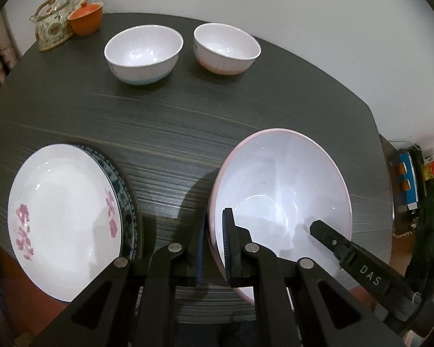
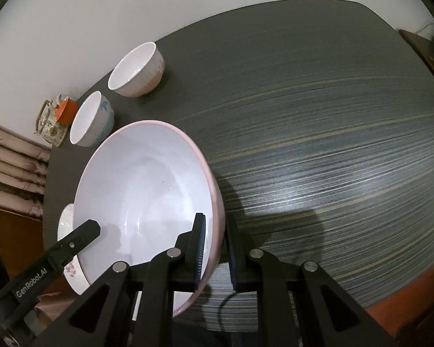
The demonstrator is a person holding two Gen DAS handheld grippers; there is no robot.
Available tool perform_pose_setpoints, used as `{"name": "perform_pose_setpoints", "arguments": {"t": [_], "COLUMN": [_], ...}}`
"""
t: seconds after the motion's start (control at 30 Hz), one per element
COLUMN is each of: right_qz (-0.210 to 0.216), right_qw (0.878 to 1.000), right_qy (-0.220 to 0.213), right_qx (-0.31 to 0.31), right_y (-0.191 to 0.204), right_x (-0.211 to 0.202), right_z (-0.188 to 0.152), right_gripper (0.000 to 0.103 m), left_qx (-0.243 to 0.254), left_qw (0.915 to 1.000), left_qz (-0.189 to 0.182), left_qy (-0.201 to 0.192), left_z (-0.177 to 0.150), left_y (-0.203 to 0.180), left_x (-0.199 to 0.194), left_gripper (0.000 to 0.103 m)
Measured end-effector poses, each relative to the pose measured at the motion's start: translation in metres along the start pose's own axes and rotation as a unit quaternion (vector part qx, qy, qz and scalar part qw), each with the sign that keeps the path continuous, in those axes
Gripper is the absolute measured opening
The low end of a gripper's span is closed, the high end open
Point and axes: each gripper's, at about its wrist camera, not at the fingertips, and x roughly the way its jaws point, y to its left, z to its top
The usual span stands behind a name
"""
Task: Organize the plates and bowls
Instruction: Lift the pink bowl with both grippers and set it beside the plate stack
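1. Right, the large pink-rimmed bowl (image 1: 280,190) sits at the near edge of the dark striped table (image 1: 170,127), tipped rather than flat, and both grippers are on it.
2. The left gripper (image 1: 215,248) pinches the bowl's left rim, one finger inside, one outside, with the wall between the pads.
3. The right gripper (image 2: 215,251) does the same on the opposite rim: inner pad against the white interior, outer pad just beside the pink outside wall. Whether that outer pad is touching, I cannot tell.
4. Each camera catches the other gripper's finger reaching into the bowl from the far side.
5. Just left of the bowl lies a white plate with pink flowers (image 1: 63,219), stacked on a blue-patterned plate (image 1: 124,190) whose rim peeks out at the right.
6. Farther back, two small bowls stand upright side by side, apart from each other: a blue-based bowl (image 1: 143,55) on the left and a pink-based bowl (image 1: 227,49) on the right.
7. In the far left corner, a floral teapot (image 1: 53,23) touches an orange lidded cup (image 1: 86,18).
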Motion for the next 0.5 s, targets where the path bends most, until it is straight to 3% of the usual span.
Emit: {"name": "perform_pose_setpoints", "arguments": {"t": [0.5], "right_qz": [-0.001], "right_qw": [1.0], "right_qy": [0.01], "right_qx": [0.005], "right_y": [0.002], "right_x": [0.012], "right_z": [-0.006], "right_gripper": [0.017], "left_qx": [-0.007], "left_qw": [0.9999], "left_qz": [0.01], "left_qy": [0.01], "left_z": [-0.003], "left_y": [0.009], "left_x": [0.014], "left_gripper": [0.008]}}
